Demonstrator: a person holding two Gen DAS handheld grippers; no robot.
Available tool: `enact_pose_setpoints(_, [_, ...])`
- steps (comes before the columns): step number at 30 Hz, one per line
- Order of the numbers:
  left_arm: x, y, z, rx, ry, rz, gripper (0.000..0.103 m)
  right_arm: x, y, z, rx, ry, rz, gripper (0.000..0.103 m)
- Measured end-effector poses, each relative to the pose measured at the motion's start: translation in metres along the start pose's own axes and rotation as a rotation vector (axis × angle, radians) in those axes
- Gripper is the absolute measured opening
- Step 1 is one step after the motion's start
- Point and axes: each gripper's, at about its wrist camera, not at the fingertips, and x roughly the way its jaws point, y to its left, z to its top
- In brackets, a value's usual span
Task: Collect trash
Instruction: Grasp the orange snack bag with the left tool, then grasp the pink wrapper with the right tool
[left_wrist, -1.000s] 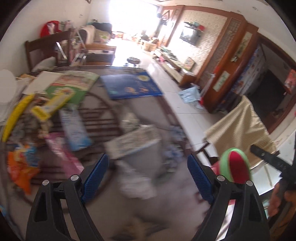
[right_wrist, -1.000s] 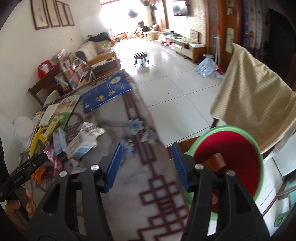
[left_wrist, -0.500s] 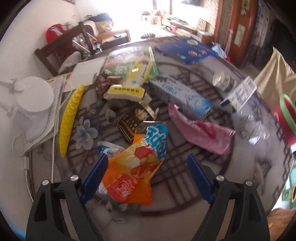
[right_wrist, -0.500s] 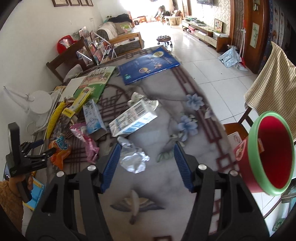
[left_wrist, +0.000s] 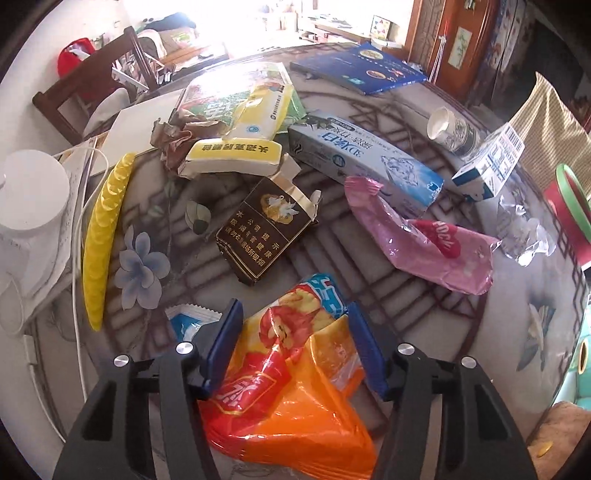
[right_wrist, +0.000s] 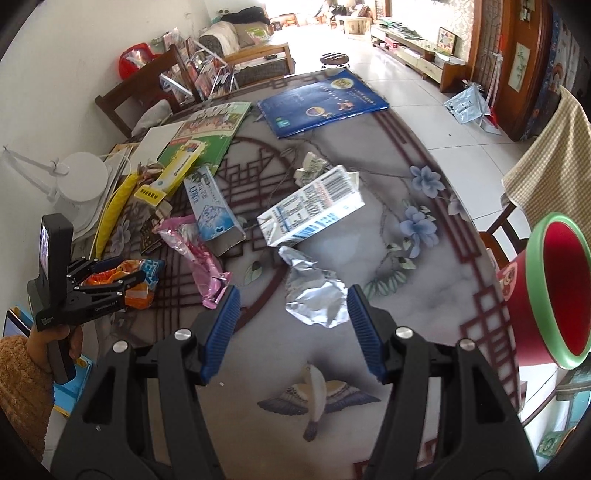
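An orange snack bag (left_wrist: 288, 387) lies at the near side of the round patterned table (right_wrist: 406, 266). My left gripper (left_wrist: 293, 310) straddles it, jaws closing, and both blue pads touch its crumpled sides; from the right wrist it shows at the left (right_wrist: 110, 275), held by a hand. My right gripper (right_wrist: 293, 293) hangs open just above a crumpled silver foil wrapper (right_wrist: 314, 299), its pads clear of it. More trash lies beyond: a pink wrapper (left_wrist: 424, 240), a dark cigarette pack (left_wrist: 262, 236), a blue carton (left_wrist: 362, 162), a milk carton (right_wrist: 310, 210), a paper cup (left_wrist: 450, 129).
A red bin with a green rim (right_wrist: 554, 291) stands off the table's right edge, next to a chair draped with a checked cloth (right_wrist: 543, 155). A white lamp base (left_wrist: 29, 199), a yellow strip (left_wrist: 103, 236) and books (right_wrist: 321, 103) sit at the left and far side.
My left gripper swung down over the orange bag and narrowed its jaws onto it. My right gripper moved from beside the red bin to above the foil wrapper.
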Motion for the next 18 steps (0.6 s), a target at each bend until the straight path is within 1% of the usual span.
enact_pose_setpoints(1, [-0.001,0.000,-0.001,-0.002,-0.007,0.001,0.047,0.004,0.006,0.001,-0.014,0.009,0.003,0.059])
enact_pose_setpoints(3, [-0.008,0.003,-0.004,-0.030,-0.023,-0.023,0.040,0.012,0.017,0.003,-0.043,0.030,0.013,0.059])
enact_pose_setpoints(4, [-0.012,0.006,-0.005,-0.053,-0.035,-0.035,0.039,0.017,0.024,0.005,-0.060,0.043,0.021,0.059])
enact_pose_setpoints(6, [-0.026,0.012,-0.008,-0.106,-0.067,-0.058,0.037,0.026,0.035,0.008,-0.096,0.065,0.037,0.063])
enact_pose_setpoints(8, [-0.040,0.016,-0.012,-0.161,-0.098,-0.082,0.037,0.038,0.048,0.011,-0.137,0.088,0.043,0.063])
enact_pose_setpoints(10, [-0.051,0.018,-0.018,-0.208,-0.111,-0.119,0.036,0.051,0.059,0.016,-0.174,0.111,0.051,0.063])
enact_pose_setpoints(12, [-0.056,0.013,-0.026,-0.237,-0.102,-0.158,0.037,0.068,0.070,0.021,-0.209,0.143,0.054,0.063])
enact_pose_setpoints(17, [-0.039,-0.005,-0.047,-0.240,-0.038,-0.170,0.041,0.117,0.091,0.028,-0.280,0.239,0.039,0.063])
enact_pose_setpoints(18, [-0.035,-0.008,-0.051,-0.242,-0.023,-0.183,0.039,0.122,0.094,0.028,-0.291,0.248,0.037,0.063])
